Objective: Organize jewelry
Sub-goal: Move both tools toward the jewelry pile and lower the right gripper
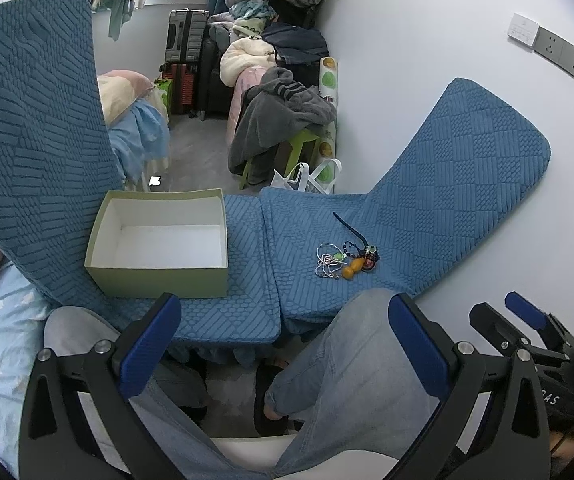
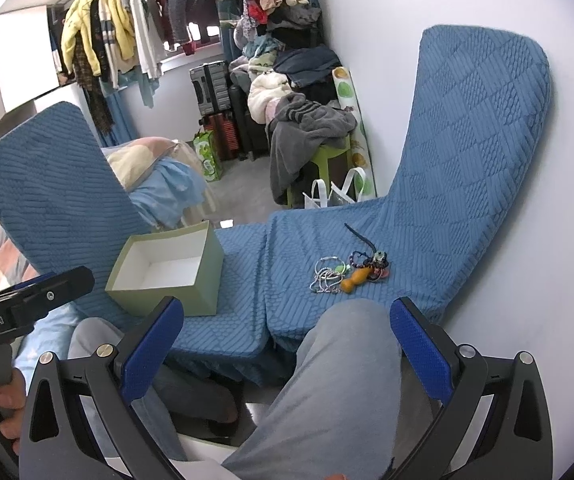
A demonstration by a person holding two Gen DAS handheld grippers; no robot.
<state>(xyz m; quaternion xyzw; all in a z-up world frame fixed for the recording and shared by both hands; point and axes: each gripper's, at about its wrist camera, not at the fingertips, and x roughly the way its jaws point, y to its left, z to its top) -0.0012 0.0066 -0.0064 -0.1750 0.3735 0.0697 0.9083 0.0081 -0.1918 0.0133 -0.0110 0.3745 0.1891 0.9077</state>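
- Blue quilted cushions [image 1: 247, 240] cover the seat, with two flaps folded upward at the sides
- A person's leg in grey trousers [image 2: 339, 380] sits between the grippers' fingers, low in both views
- Pale green box [image 1: 159, 240], open and white inside, stands on the left cushion
- Left gripper [image 1: 283, 320] and right gripper [image 2: 287, 324] both have their fingers spread wide, holding nothing
- Jewelry pile [image 1: 345, 260] lies on the right cushion, well apart from the box: silver bangles [image 2: 327, 270], an orange gourd charm [image 2: 353, 280], dark beads
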